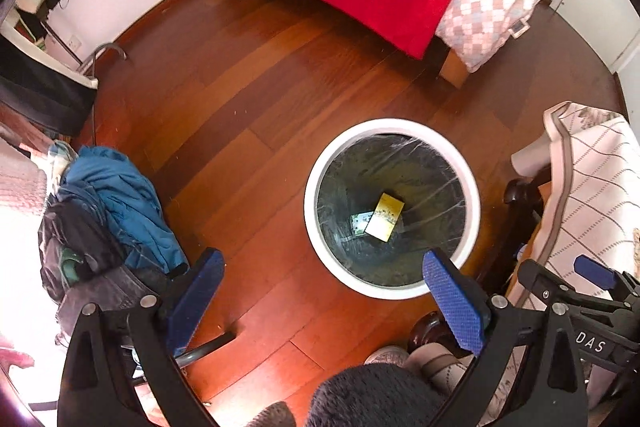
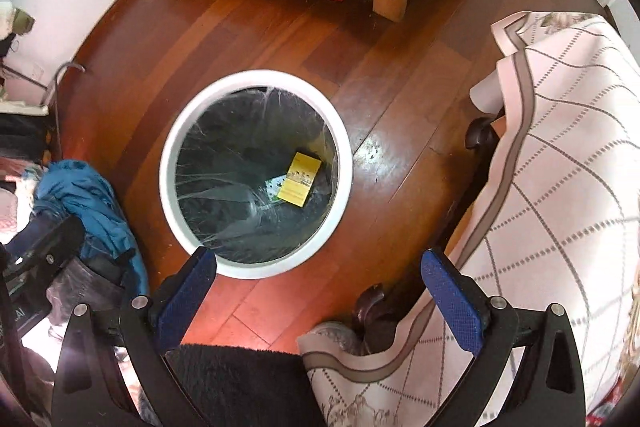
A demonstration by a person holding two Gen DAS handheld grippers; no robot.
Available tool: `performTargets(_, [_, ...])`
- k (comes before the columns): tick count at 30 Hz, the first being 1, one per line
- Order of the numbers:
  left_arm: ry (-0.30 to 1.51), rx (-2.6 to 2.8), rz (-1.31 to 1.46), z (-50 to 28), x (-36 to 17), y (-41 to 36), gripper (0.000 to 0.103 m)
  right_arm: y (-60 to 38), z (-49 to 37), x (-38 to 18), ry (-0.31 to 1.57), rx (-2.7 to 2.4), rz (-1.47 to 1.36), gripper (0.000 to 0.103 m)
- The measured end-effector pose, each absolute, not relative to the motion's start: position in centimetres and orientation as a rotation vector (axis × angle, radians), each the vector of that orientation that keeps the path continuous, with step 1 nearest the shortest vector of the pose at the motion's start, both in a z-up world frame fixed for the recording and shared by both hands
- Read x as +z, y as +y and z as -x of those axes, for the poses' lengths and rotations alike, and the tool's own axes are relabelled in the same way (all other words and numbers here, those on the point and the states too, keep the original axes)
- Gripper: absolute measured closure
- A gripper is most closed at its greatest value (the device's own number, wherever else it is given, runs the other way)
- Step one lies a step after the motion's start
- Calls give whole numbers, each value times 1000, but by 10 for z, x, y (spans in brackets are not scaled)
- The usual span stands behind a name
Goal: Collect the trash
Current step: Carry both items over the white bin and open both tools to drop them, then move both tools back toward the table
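Bin [image 2: 170, 183]: lined, holds yellow card [image 2: 300, 179]. Left gripper [image 1: 324, 291], right gripper [image 2: 320, 287]: both agape, empty, above bin. Advice: scan floor [image 2: 248, 27] for remaining trash.

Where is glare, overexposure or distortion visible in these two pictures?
Left wrist view: the lower left edge is blown out white beside the blue clothes; floorboards bend from the fisheye. Right wrist view: a bright glare patch lies on the floor right of the bin; its clear liner shows shiny streaks.
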State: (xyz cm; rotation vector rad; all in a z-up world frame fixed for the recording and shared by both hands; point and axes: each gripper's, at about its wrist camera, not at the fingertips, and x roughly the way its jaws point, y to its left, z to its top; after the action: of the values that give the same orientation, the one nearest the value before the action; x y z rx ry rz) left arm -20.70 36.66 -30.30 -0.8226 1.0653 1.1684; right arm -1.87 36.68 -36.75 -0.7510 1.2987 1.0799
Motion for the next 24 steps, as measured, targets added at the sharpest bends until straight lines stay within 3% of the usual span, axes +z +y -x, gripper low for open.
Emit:
performTargets(15, [875,1168,687,207,-177,295,1,285,12,-231,1189,1196,491,0])
performTargets(24, [834,1086,549,151,-132,236,1,173,-34,-160,1170,1182,251,0])
